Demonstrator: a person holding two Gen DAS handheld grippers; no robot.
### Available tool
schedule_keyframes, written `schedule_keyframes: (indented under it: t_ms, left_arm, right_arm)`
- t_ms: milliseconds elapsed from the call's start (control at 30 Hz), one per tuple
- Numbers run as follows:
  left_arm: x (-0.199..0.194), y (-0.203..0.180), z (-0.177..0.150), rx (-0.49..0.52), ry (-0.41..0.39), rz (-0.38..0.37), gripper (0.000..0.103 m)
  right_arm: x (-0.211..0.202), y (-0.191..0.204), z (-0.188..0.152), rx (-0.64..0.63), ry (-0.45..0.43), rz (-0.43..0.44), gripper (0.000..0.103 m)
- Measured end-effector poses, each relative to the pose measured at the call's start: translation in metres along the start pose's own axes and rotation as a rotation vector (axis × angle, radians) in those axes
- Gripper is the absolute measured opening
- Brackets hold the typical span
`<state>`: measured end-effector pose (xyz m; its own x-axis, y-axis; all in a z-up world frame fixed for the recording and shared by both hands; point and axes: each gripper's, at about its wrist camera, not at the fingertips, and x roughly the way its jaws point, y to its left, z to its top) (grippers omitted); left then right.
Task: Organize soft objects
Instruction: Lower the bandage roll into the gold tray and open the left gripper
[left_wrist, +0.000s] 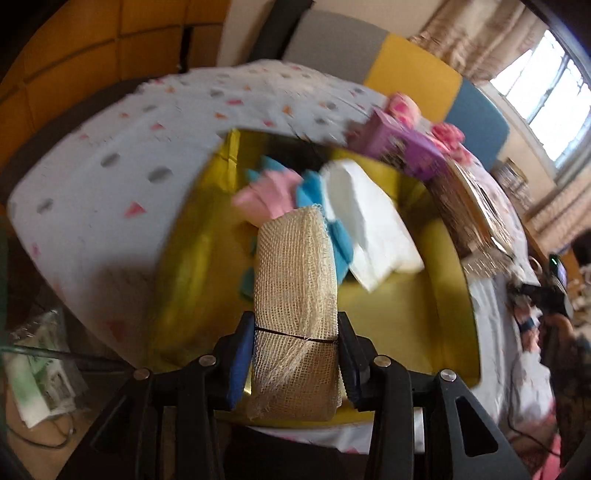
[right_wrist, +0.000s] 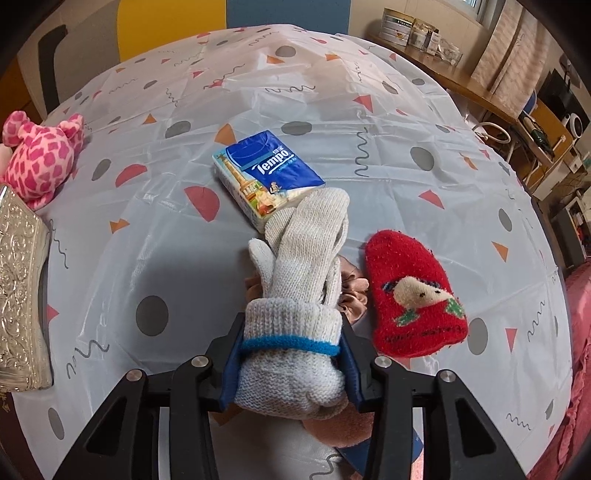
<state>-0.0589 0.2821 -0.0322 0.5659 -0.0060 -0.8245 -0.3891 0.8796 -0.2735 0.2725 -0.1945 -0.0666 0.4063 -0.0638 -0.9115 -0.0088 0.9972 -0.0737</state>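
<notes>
Grippers (left_wrist: 295, 354) (right_wrist: 291, 354) angled down, seemingly gripping.

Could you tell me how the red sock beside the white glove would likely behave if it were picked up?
The red sock looks fuzzy and lies flat, so it would probably droop, weigh little, and grip well rather than slip.
</notes>
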Motion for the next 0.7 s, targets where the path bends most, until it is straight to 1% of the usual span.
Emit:
schedule_keyframes:
  t_ms: [67,100,167,233,300,400,467,533,600,633,667,700]
  left_arm:
    - [0.006,-0.01,-0.007,0.02,0.021,-0.041,0.042]
    - [0.009,-0.015,-0.01,0.035,0.031,-0.05,0.043]
    - [0.015,-0.019,-0.011,0.047,0.038,-0.039,0.042]
    - [0.026,-0.013,-0.005,0.016,0.058,-0.01,0.042]
    - [0.036,-0.002,0.005,-0.026,0.062,0.03,0.042]
    - [0.041,0.008,0.02,-0.041,0.035,0.082,0.042]
    - [0.046,0.011,0.029,-0.024,0.019,0.138,0.043]
    - [0.048,0.017,0.034,-0.037,0.013,0.189,0.048]
    - [0.046,0.019,0.035,-0.047,0.002,0.175,0.06]
    - [0.044,0.019,0.034,-0.048,-0.002,0.159,0.063]
    - [0.043,0.015,0.031,-0.044,-0.004,0.15,0.069]
    - [0.041,0.011,0.027,-0.034,-0.009,0.151,0.072]
  right_arm:
    - [-0.001,0.003,-0.001,-0.009,0.004,-0.011,0.045]
    - [-0.002,0.005,-0.002,-0.013,0.006,-0.016,0.045]
    - [-0.004,0.008,-0.004,-0.021,0.007,-0.025,0.045]
    - [-0.006,0.011,-0.006,-0.026,0.003,-0.032,0.044]
    - [-0.008,0.014,-0.007,-0.034,-0.002,-0.038,0.043]
    - [-0.01,0.018,-0.009,-0.039,-0.008,-0.042,0.042]
    - [-0.011,0.02,-0.01,-0.04,-0.009,-0.046,0.042]
    - [-0.01,0.02,-0.01,-0.035,-0.006,-0.047,0.042]
    - [-0.01,0.019,-0.01,-0.024,-0.003,-0.04,0.042]
    - [-0.01,0.019,-0.01,-0.017,-0.001,-0.035,0.042]
    - [-0.01,0.019,-0.009,-0.012,0.001,-0.033,0.042]
    - [-0.008,0.017,-0.008,-0.006,0.003,-0.031,0.042]
